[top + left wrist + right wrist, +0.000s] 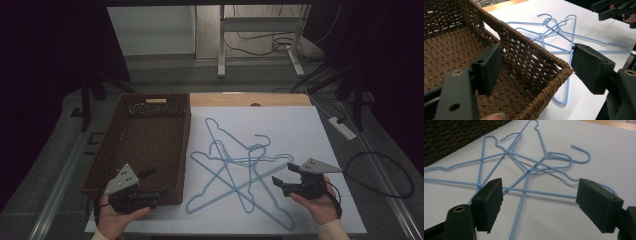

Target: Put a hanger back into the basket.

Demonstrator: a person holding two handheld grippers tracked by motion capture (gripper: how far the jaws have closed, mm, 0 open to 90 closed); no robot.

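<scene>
Several light-blue wire hangers (248, 161) lie crossed in a loose pile on the white table top (300, 125). A brown wicker basket (145, 145) stands empty to their left. My left gripper (157, 182) is open at the basket's near right corner; in the left gripper view its jaws (536, 65) straddle the basket rim (524, 42) without touching it. My right gripper (283, 173) is open just right of the pile. In the right gripper view its jaws (539, 202) hover over the hangers (509, 151), holding nothing.
The basket wall (449, 135) borders the pile on the left. Past the hangers (573, 32), the right gripper (614, 10) shows in the left gripper view. A white power strip (342, 127) and cables lie on the floor right of the table.
</scene>
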